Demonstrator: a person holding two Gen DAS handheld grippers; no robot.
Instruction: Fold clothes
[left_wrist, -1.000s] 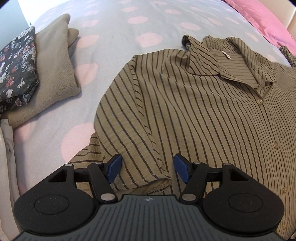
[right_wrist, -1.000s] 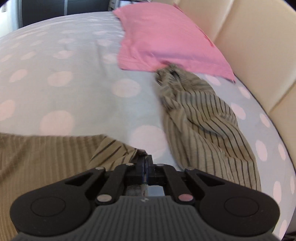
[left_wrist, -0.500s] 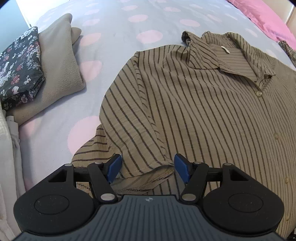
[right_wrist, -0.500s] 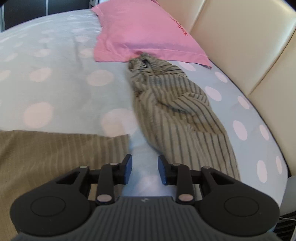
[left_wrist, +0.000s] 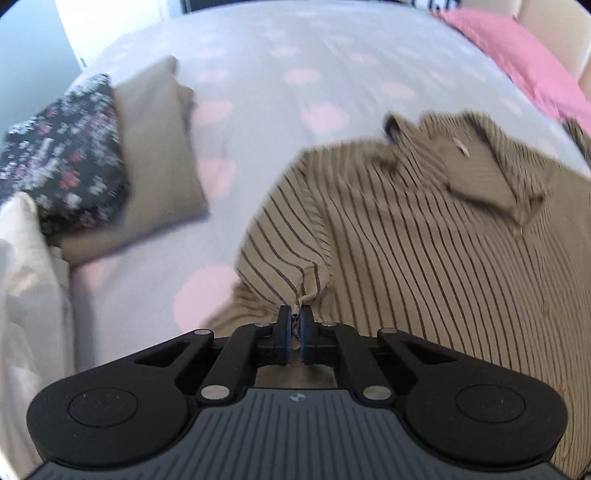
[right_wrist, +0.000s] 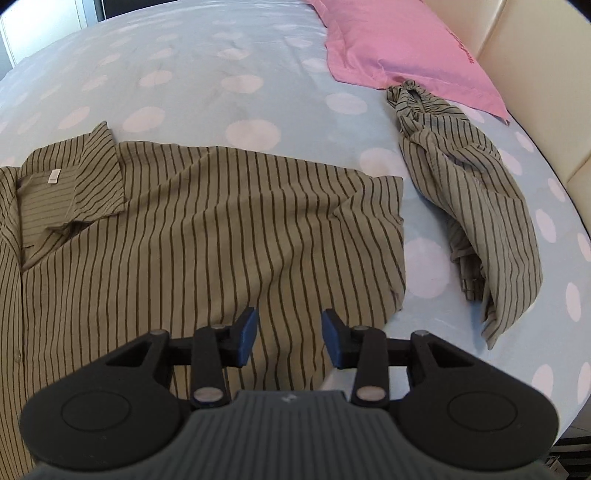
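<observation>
Left tool (left_wrist: 294, 323) newly clamped on sleeve (left_wrist: 291, 254)

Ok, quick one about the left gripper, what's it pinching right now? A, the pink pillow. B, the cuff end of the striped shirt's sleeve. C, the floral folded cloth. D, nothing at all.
B: the left gripper is shut on the sleeve cuff of the striped shirt, with fabric bunched between its blue pads and lifted into a small peak.

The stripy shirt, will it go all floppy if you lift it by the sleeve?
Probably floppy: the shirt already bunches where the left tool pinches its sleeve. It looks thin and wrinkly, so likely light. It may drag across the bed.
</observation>
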